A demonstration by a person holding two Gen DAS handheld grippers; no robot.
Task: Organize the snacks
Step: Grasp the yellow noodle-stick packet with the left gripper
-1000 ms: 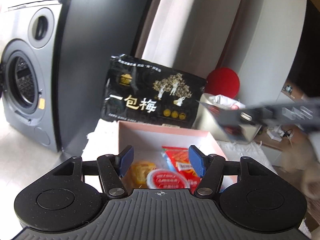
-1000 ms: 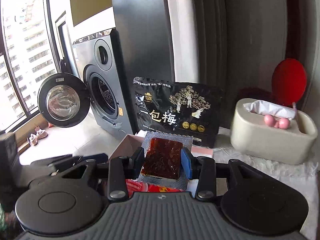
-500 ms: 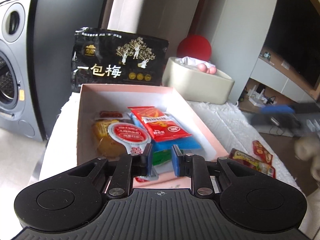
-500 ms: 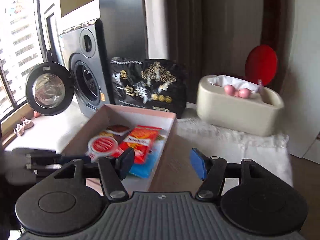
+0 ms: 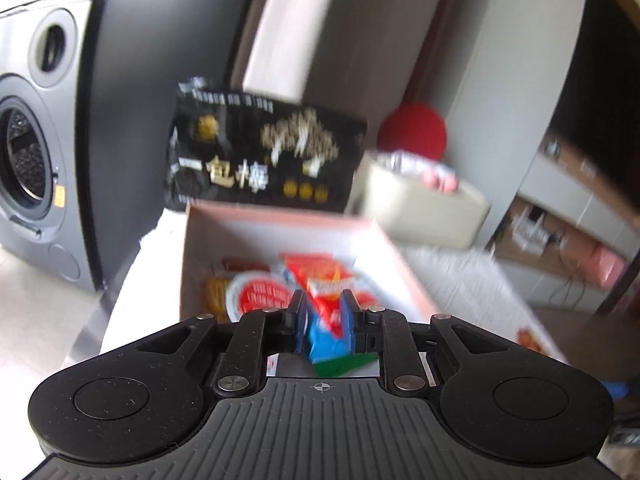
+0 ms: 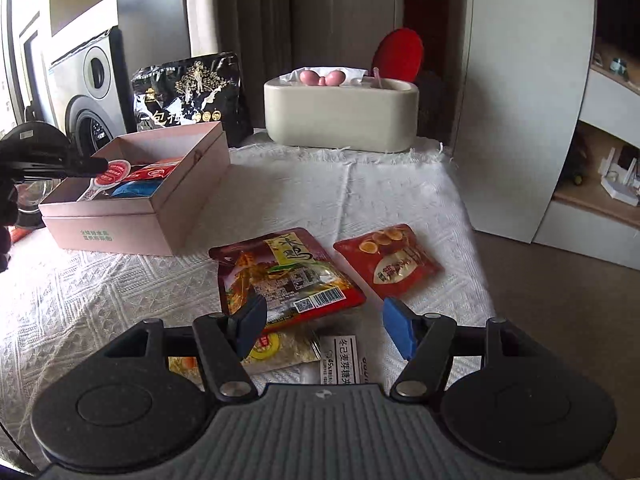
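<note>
left tongs [image 5: 323, 322]: narrow, over box [image 5: 404, 264], grip unclear | right tongs [image 6: 324, 326]: wide, empty, above brown pack [image 6: 280, 276] | red pack [image 6: 388, 262] beside it on bench [image 6: 100, 292]

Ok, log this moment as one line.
left gripper: nearly shut over pink box | right gripper: open above dark red packet

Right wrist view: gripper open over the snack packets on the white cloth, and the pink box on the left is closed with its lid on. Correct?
Not quite. The pink box is open, with no lid on it; the right wrist view shows snacks inside. The rest holds: the right gripper is open above the snack packets on the white cloth.
</note>
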